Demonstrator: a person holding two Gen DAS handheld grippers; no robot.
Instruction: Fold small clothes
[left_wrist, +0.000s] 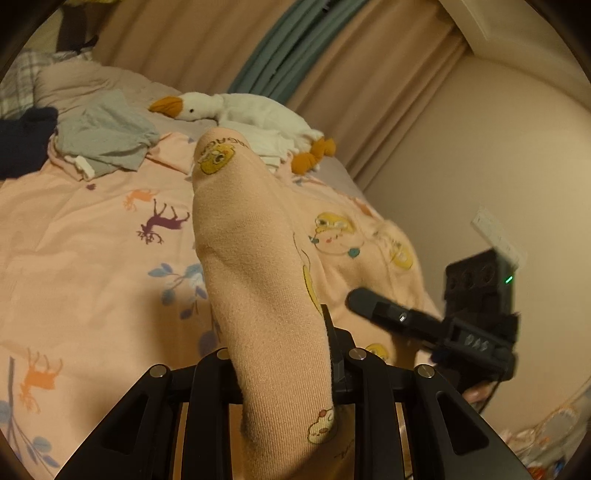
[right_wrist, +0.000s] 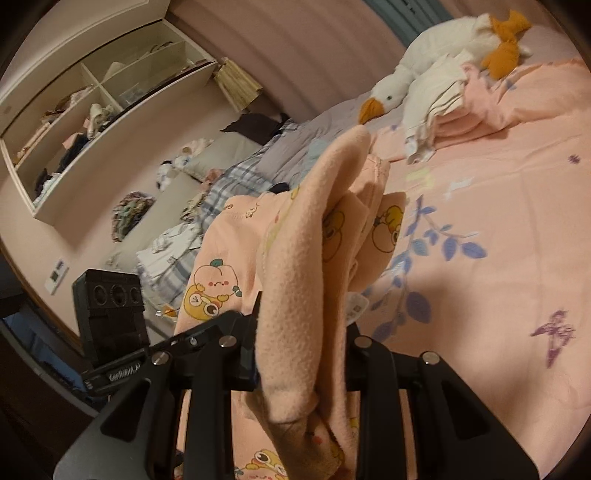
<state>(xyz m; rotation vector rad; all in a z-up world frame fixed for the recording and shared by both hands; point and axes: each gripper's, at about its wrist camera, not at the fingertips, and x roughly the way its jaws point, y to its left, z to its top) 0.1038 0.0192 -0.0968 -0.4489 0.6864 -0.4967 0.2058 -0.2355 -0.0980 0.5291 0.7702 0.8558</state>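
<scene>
A peach garment (left_wrist: 258, 258) printed with yellow cartoon animals is lifted above the bed. In the left wrist view my left gripper (left_wrist: 280, 332) is shut on a bunched fold of it, which rises between the fingers and hides most of them. One black finger (left_wrist: 369, 304) of my right gripper shows lower right, over the rest of the cloth. In the right wrist view my right gripper (right_wrist: 303, 317) is shut on another thick fold of the same garment (right_wrist: 295, 266), fleecy side out. The left gripper's black body (right_wrist: 107, 306) sits at the left.
A pink bedsheet (left_wrist: 92, 240) with deer and leaf prints lies below. At the far side are a plush goose (left_wrist: 251, 114), a grey garment (left_wrist: 107, 136), dark clothing (left_wrist: 22, 140) and folded white clothes (right_wrist: 432, 107). Curtains (left_wrist: 332, 66) and a wall shelf (right_wrist: 92, 110) stand around the bed.
</scene>
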